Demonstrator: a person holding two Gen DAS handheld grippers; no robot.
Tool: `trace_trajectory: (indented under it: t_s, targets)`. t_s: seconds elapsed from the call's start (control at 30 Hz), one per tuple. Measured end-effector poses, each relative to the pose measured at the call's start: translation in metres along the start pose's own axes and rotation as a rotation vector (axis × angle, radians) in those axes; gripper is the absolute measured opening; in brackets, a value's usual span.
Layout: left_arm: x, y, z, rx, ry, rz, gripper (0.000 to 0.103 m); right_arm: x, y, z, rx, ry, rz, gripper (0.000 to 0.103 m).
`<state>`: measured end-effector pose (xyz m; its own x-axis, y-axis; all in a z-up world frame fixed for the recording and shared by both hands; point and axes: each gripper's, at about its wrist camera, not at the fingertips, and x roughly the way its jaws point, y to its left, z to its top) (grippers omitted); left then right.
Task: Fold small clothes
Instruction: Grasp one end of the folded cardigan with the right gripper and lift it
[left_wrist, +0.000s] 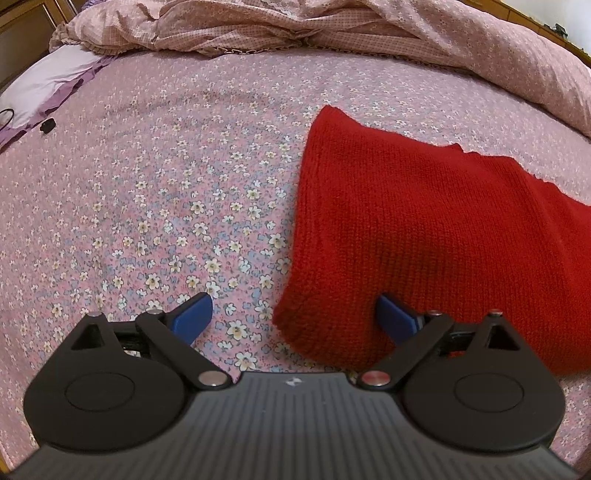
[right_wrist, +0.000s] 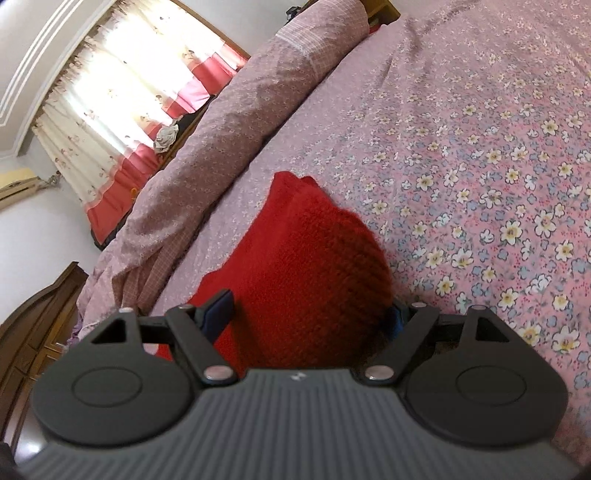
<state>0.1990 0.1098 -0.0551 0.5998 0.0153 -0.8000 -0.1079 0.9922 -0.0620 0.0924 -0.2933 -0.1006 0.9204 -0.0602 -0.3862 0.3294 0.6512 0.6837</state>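
- In my left wrist view, the red knitted garment (left_wrist: 424, 229) lies flat on the pink floral bed sheet (left_wrist: 166, 192), filling the right half of the frame, its near corner reaching down toward the lower centre.
- My left gripper (left_wrist: 293, 319) has its jaws spread wide and released; the blue left fingertip (left_wrist: 194, 317) hovers over bare sheet, and the blue right fingertip (left_wrist: 397, 321) sits over the garment's near edge. I cannot tell whether that pad touches the knit.
- A rumpled pink quilt (left_wrist: 295, 26) is bunched along the top of the frame, and a white and purple pillow (left_wrist: 48, 81) lies at the upper left, with a small black object (left_wrist: 47, 125) just beside it.
- In my right wrist view, the same garment (right_wrist: 295, 266) rises as a mound in the lower centre, directly between the fingers of my right gripper (right_wrist: 308, 319).
- Those jaws stand wide; the left blue pad (right_wrist: 218, 314) is clear to see, the right one is mostly hidden behind the knit, so I cannot tell if it presses the fabric.
- A patterned curtain (right_wrist: 122, 99) glows at the upper left, and brown wooden furniture (right_wrist: 40, 317) stands at the lower left.
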Motion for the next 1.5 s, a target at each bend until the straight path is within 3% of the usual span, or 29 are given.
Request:
trace_trajectory:
  t_s: [0.17,0.3,0.47,1.03,1.5]
  targets:
    - [-0.001,0.001,0.0,-0.001,0.001,-0.003,0.098,0.002,-0.009,0.008,0.069,0.0,0.0,0.057]
    - [-0.001,0.002,0.001,-0.004,0.002,-0.004,0.098,0.002,-0.005,0.006,0.028,-0.008,-0.018,0.051]
    - [-0.006,0.005,0.002,-0.007,0.001,-0.007,0.098,0.0,0.007,0.008,-0.037,-0.012,-0.014,0.037]
    - [-0.021,0.036,0.003,-0.068,-0.02,0.001,0.098,-0.021,0.076,0.019,-0.303,-0.083,0.063,0.032]
    - [-0.026,0.056,0.002,-0.078,-0.017,-0.005,0.098,-0.031,0.142,0.007,-0.506,-0.108,0.166,0.031]
